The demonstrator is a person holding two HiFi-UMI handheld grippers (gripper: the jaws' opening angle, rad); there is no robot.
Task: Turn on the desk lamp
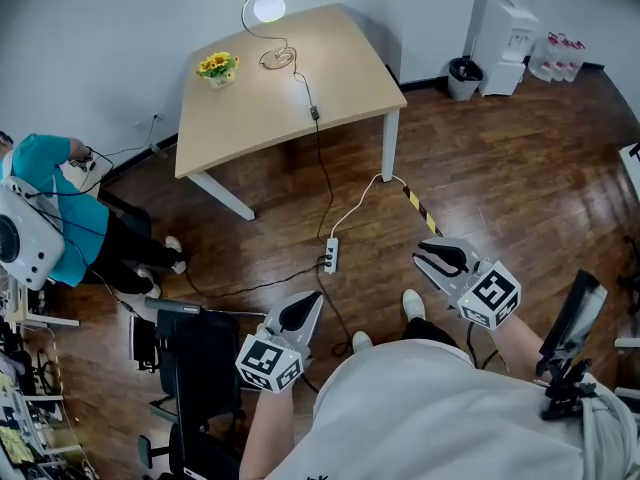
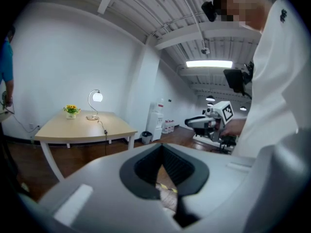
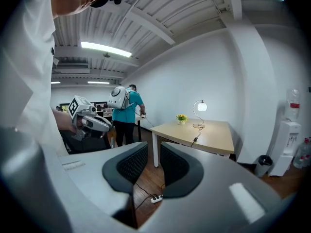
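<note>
Left gripper (image 1: 314, 299): its fingers were pressed together at the tips and held nothing; only floorboards showed past them.
Right gripper (image 1: 421, 257): its fingers stood a narrow slot apart, with bare floor showing through the slot and nothing in it.
Desk lamp (image 1: 268, 8): it was far ahead of both sets of fingertips, on the back corner of the table (image 1: 300, 78), well out of reach. Its globe looked bright in all three views.
Inline switch (image 1: 314, 114): a small dark block on the lamp cord, lying on the tabletop closer to the fingers than the lamp itself but also well apart from them.
Power strip (image 1: 330, 256): it lay on the floor just ahead of and below the fingertips, between the two grippers and the table, with cables running off to both sides.
Flower pot (image 1: 218, 69): it was on the table, left of the lamp from where the fingers pointed.
Stage, as a judgement: the lamp appeared already lit, with neither gripper near it.
Risk 1: since the globe looked lit, another press on the switch would probably put it out.
Risk 2: walking in across the floor cables could snag a foot and pull the plug or drag the lamp.
Risk 3: the thin curved stem looked easy to tip, and a sideways knock from the fingers could topple it.
</note>
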